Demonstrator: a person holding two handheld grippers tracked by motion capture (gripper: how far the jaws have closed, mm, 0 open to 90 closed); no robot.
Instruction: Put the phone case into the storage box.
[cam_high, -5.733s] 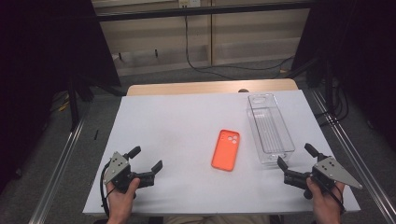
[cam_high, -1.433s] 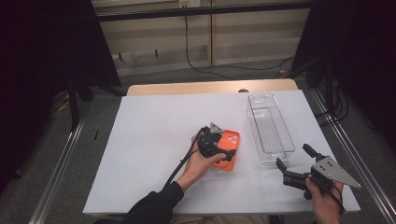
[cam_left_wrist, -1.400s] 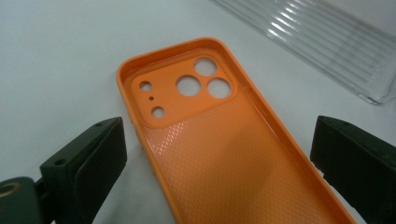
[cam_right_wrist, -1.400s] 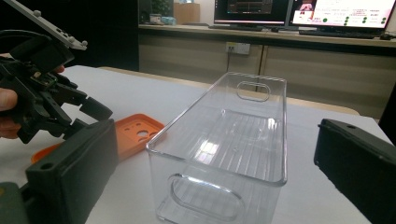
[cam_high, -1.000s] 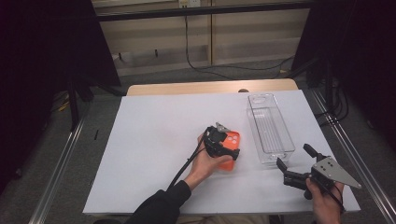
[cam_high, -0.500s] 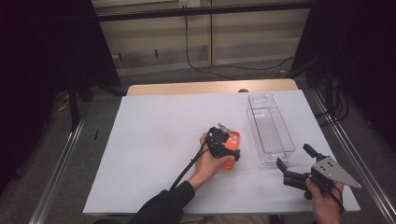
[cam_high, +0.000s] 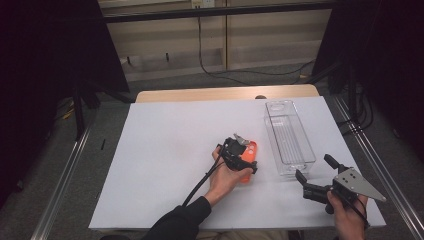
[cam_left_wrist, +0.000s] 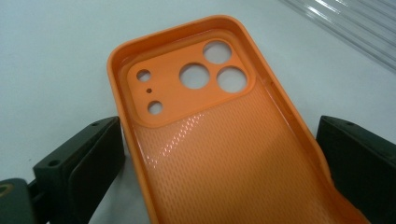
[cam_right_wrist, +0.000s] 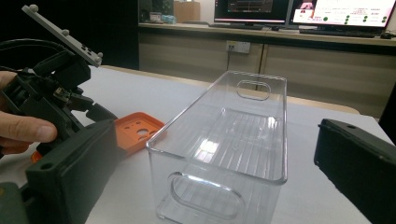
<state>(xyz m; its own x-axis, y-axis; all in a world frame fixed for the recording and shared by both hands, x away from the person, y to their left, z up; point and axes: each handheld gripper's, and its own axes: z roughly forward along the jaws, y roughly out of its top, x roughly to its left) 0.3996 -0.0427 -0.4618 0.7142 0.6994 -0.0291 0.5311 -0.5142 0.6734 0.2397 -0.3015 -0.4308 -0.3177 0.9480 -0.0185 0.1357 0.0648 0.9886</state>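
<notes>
orange phone case (cam_left_wrist: 224, 140): flat on white table (cam_high: 160, 150), hollow side up, just left of clear bin (cam_high: 289, 136); left gripper (cam_high: 243, 161) jaws spread wide astride its long edges, nothing clamped, likely lining up a pinch. right gripper (cam_high: 314, 175): agape, empty, parked near bin's near end.

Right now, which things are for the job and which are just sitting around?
For the job:
orange phone case
left gripper, jaws open either side of the case
clear plastic bin

Just there:
right gripper, open, off to the side
monitors
wall cable
</notes>
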